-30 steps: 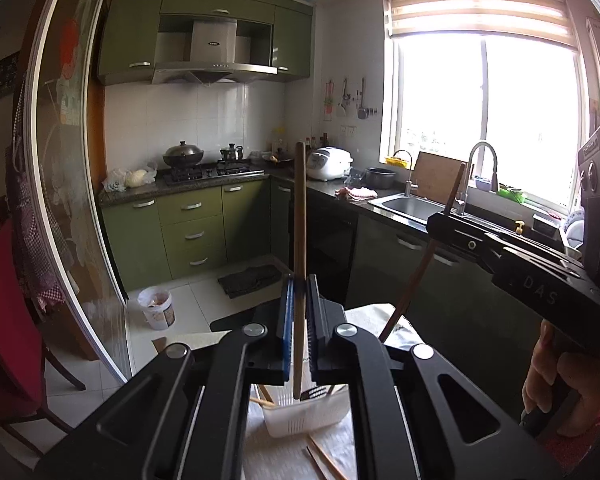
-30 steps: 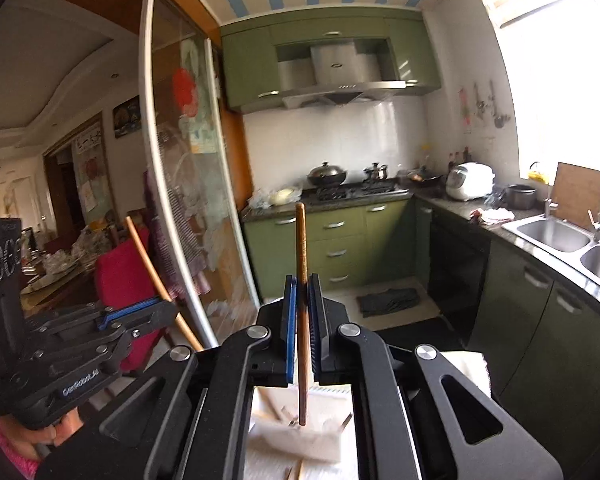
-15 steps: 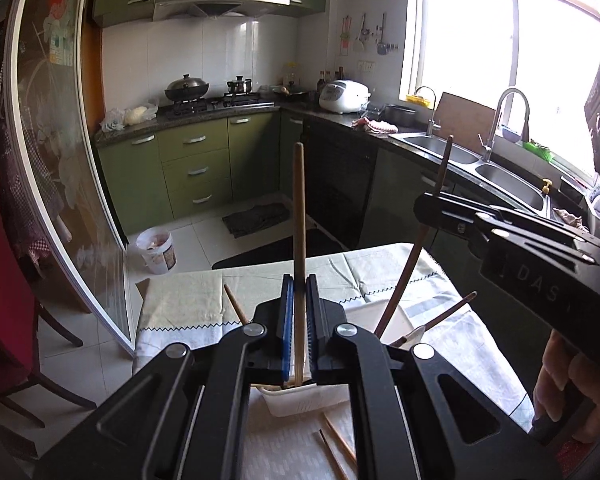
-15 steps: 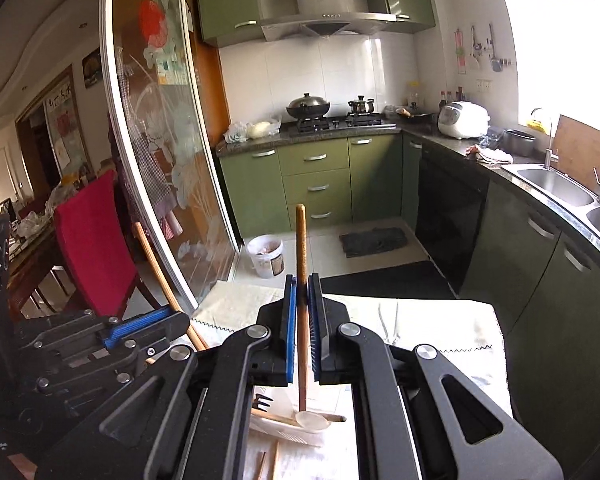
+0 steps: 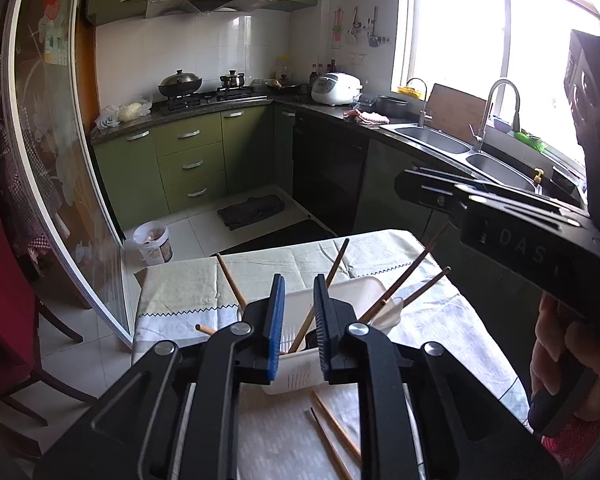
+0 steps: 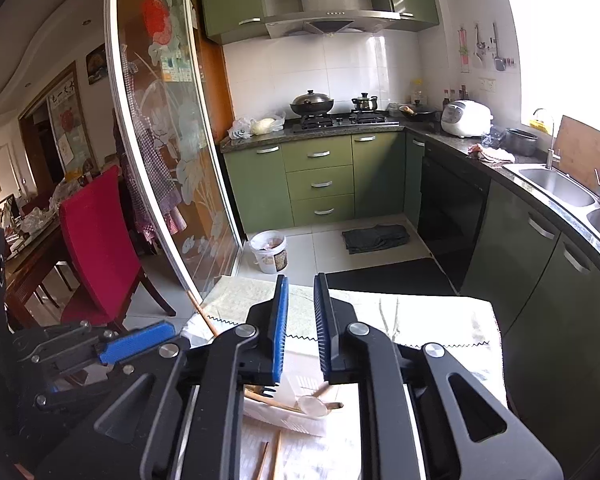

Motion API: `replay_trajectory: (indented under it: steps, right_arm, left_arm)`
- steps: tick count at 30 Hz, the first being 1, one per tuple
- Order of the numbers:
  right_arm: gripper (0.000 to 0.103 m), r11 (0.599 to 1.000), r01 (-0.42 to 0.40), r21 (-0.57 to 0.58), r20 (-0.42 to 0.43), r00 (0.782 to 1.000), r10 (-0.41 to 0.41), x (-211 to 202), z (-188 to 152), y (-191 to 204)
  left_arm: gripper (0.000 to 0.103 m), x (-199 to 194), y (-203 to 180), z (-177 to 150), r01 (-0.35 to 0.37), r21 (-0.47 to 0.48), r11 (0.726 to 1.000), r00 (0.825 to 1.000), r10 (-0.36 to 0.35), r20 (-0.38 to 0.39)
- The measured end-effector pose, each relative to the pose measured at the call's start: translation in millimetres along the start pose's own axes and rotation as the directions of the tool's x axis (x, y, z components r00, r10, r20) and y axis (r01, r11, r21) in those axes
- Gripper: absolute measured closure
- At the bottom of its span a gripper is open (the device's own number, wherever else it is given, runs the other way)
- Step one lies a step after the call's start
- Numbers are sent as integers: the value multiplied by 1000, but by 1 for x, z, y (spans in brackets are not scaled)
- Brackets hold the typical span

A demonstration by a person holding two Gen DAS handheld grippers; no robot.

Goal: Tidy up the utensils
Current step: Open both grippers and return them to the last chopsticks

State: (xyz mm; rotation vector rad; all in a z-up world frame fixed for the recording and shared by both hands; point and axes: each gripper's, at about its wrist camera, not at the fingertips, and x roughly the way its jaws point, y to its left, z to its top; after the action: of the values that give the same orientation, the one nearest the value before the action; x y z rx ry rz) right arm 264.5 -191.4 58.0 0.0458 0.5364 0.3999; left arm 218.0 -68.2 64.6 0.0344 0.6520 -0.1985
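A white slotted basket point(image 5: 290, 374) stands on the cloth-covered table point(image 5: 188, 288), just below both grippers. Several wooden chopsticks point(image 5: 404, 276) lean out of it, and a white spoon point(image 6: 312, 406) lies in it. My left gripper point(image 5: 298, 280) hangs over the basket with its jaws opening. One leaning chopstick point(image 5: 336, 258) shows in the gap, and the pads do not press on it. My right gripper point(image 6: 300, 280) is beside it, jaws opening, nothing between them. Two loose chopsticks point(image 5: 334, 428) lie on the cloth in front of the basket.
A person's hand point(image 5: 556, 356) holds the right gripper's handle. A curved glass sliding door point(image 6: 168, 184) and a red chair point(image 6: 96, 240) stand on the left. Green cabinets, a sink point(image 6: 552, 184) and a white bucket point(image 6: 269, 250) on the floor lie beyond the table.
Both grippers came down over the basket and tilted toward it. Each was shut on an upright chopstick; now both jaws stand apart and the chopsticks lean in the basket.
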Motion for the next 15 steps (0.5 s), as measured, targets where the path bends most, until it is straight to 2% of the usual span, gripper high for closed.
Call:
replay_trajectory:
  steps: [5,8,9,10,15]
  right_arm:
    - [89,998,-60,10,50,997,60,-38,-7,-3]
    - [80,997,-71,-14,87,994,72,-74,-23,-5]
    - [74,997,-69,-21,96,993,70,-85,-31,-7]
    - [73,998,-60,-27,103,993,63,-97,-42,-11]
    - [73,1000,-21,-5,80,997,21,-132,-98,-35]
  left_arm:
    - [88,-4,1,-25,34,-48,998,995,-38,-88]
    - [82,6,0,-56,47,-88,995,982,-62,-180]
    - [82,13,-1,-68,50,-103,993,973,-71,-219]
    - [82,20,-2,-80,50,-114,992,963,-78,-258]
    - [82,67,-8,-131,18,-153,988,897,-83,-434]
